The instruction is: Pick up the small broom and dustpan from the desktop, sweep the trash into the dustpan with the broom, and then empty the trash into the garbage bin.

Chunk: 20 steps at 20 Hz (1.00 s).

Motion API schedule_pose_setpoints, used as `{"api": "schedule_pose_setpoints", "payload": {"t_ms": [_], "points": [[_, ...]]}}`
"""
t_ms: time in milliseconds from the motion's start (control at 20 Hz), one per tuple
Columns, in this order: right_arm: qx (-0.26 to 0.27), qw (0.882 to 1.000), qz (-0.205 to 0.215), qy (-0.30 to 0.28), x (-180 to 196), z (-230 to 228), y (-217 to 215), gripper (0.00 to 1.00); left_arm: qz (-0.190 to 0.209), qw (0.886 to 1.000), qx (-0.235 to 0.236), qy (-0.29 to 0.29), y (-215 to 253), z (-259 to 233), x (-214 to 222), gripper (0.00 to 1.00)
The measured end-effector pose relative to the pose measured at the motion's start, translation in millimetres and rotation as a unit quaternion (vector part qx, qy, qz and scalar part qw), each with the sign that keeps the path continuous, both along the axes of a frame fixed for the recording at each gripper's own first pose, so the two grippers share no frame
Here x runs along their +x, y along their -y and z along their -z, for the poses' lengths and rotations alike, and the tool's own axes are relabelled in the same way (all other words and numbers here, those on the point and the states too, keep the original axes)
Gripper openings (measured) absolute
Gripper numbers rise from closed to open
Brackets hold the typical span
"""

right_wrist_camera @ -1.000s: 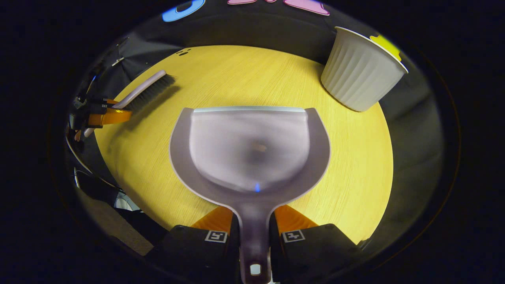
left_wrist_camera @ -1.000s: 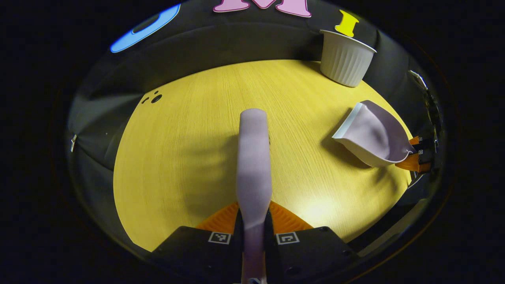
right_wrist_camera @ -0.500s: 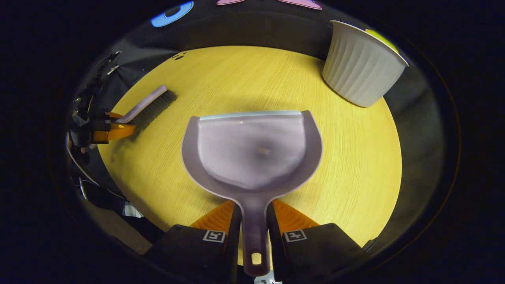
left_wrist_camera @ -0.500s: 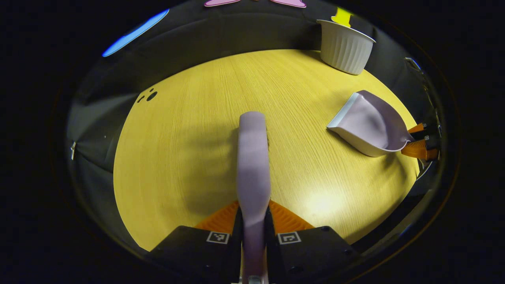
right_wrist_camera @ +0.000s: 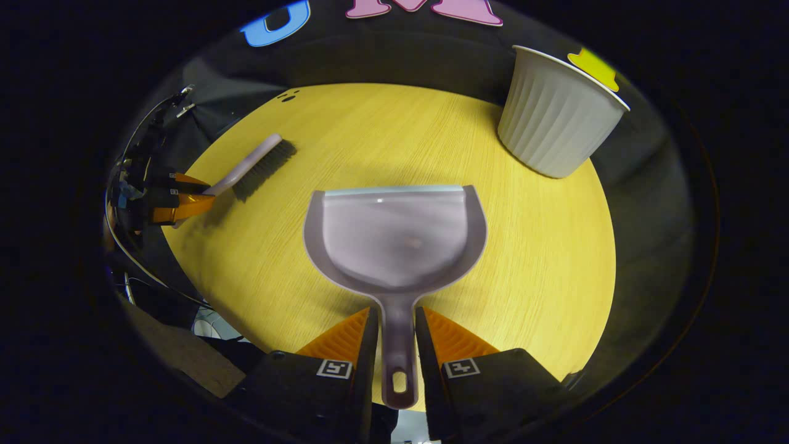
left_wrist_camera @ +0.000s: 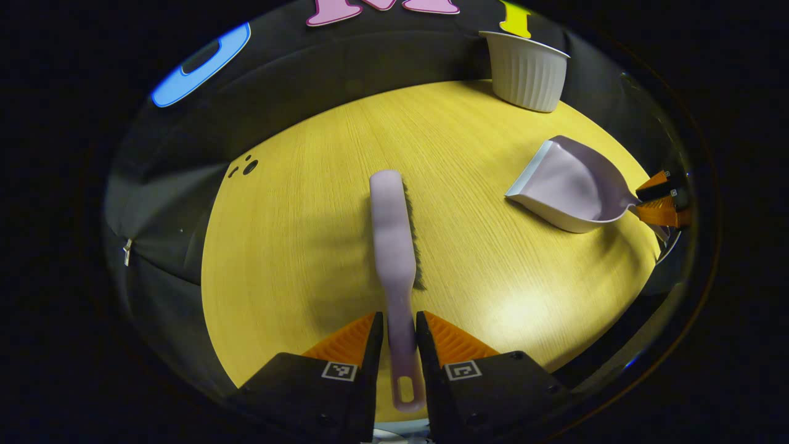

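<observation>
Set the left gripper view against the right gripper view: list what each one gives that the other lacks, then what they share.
Left gripper view: the broom seen from above along its length, its handle between the fingers of the left gripper.
Right gripper view: the hollow of the dustpan face-on, its handle between the fingers of the right gripper, and the broom's bristles side-on.
Shared: the yellow wooden table, white ribbed garbage bin, broom, dustpan and small black dots on the tabletop.

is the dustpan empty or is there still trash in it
Empty, as far as shows: in the right gripper view the dustpan pan is smooth and bare. The faint smudge at its middle is too blurred to call trash.
</observation>
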State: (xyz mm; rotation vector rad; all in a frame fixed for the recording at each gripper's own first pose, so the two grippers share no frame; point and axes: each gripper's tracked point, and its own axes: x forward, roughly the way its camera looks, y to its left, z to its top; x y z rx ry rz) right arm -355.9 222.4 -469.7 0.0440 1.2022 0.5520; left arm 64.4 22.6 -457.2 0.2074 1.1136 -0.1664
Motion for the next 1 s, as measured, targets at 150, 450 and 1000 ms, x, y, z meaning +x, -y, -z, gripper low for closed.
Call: {"api": "schedule_pose_setpoints", "payload": {"t_ms": [150, 450, 1000], "points": [[0.012, 0.999, 0.015, 0.036, 13.3, -27.2, 1.8, 0.39, -0.004, 0.999, 0.0, 0.039, 0.4, -33.0, 6.4, 0.37], [0.058, 0.985, 0.043, 0.156, 61.4, -105.3, -2.0, 0.39, 0.0, 0.986, -0.032, 0.164, 20.6, -122.2, 41.6, 0.37], [0.097, 0.935, 0.107, 0.323, 125.7, -236.8, 21.3, 0.38, -0.015, 0.916, -0.13, 0.378, 50.6, -292.3, 83.5, 0.37]]}}
